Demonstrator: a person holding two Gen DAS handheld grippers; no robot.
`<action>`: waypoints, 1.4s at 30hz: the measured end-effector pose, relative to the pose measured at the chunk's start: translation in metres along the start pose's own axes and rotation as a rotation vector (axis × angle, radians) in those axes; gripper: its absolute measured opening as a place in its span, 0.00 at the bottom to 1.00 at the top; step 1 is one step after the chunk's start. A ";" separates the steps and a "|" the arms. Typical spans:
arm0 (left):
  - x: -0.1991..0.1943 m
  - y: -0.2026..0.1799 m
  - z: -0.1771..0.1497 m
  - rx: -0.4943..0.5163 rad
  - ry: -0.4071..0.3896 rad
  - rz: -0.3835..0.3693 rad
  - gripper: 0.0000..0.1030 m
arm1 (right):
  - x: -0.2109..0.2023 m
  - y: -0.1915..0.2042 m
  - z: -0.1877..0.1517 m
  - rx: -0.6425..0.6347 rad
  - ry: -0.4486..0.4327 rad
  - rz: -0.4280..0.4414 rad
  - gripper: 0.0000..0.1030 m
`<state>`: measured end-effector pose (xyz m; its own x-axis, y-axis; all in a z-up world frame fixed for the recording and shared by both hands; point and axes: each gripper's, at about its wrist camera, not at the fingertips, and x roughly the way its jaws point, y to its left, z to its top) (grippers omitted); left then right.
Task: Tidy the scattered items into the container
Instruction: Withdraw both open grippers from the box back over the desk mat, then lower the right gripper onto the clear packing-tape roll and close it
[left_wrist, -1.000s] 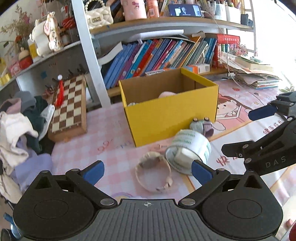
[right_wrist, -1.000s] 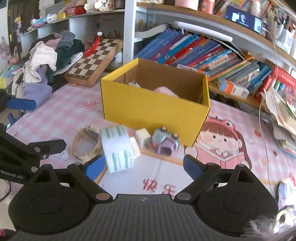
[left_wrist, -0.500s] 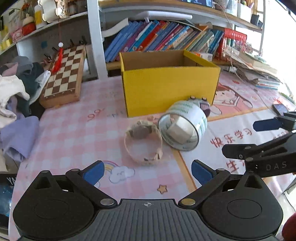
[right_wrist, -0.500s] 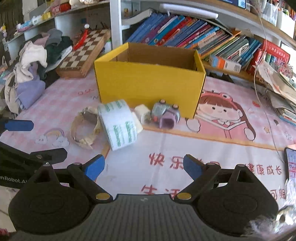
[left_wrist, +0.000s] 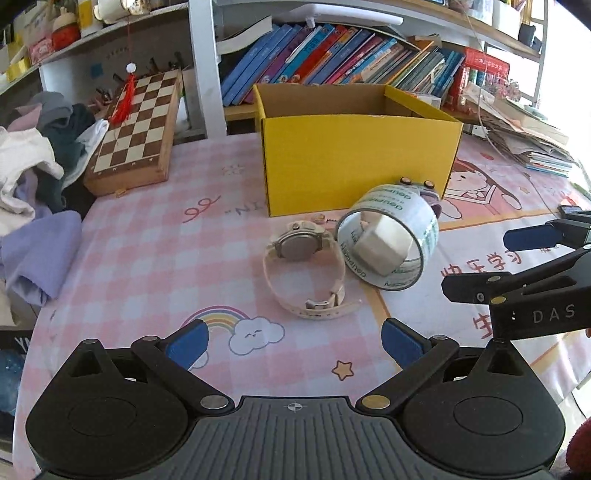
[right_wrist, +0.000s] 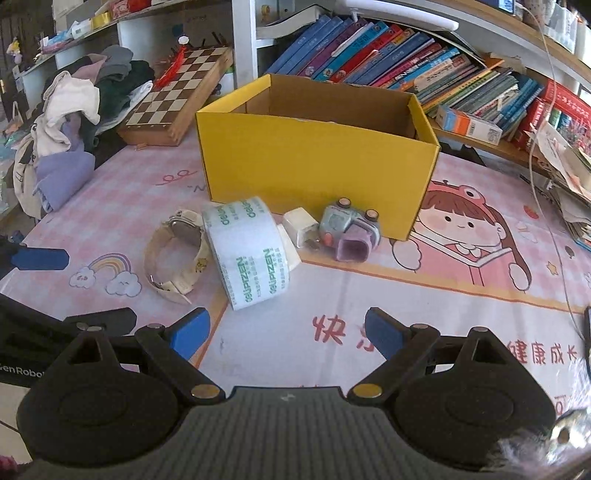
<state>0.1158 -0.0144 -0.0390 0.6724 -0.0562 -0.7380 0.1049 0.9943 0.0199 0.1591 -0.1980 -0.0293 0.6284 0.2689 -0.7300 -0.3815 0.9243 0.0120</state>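
Observation:
A yellow cardboard box (left_wrist: 358, 158) (right_wrist: 314, 162) stands open on the pink mat. In front of it lie a cream wristwatch (left_wrist: 306, 266) (right_wrist: 177, 254), a roll of clear tape (left_wrist: 391, 236) (right_wrist: 247, 251) on its side, a white cube charger (right_wrist: 299, 227) seen through the roll in the left wrist view (left_wrist: 380, 243), and a grey-purple toy camera (right_wrist: 349, 230). My left gripper (left_wrist: 293, 341) is open and empty, just short of the watch. My right gripper (right_wrist: 284, 332) is open and empty, just short of the tape.
A chessboard box (left_wrist: 136, 129) and a pile of clothes (left_wrist: 33, 177) lie at the left. Shelves of books (left_wrist: 332, 62) stand behind the box. Stacked papers (left_wrist: 528, 136) sit at the right. The right gripper shows in the left wrist view (left_wrist: 532, 266).
Both grippers have pulled back and dropped lower, so the box's inside is now mostly hidden. The items on the mat have not moved. Both grippers stay open.

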 end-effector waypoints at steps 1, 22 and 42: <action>0.001 0.001 0.000 -0.002 0.003 0.000 0.98 | 0.002 0.001 0.001 -0.005 0.000 0.004 0.87; 0.006 0.009 0.001 -0.026 0.042 0.046 0.98 | 0.035 0.012 0.027 -0.065 0.007 0.067 0.73; 0.023 -0.004 0.011 -0.022 0.049 0.051 0.97 | 0.024 -0.020 0.025 0.026 0.006 0.135 0.41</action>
<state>0.1387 -0.0208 -0.0486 0.6394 -0.0018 -0.7689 0.0553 0.9975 0.0437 0.1987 -0.2038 -0.0303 0.5682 0.3899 -0.7247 -0.4450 0.8863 0.1279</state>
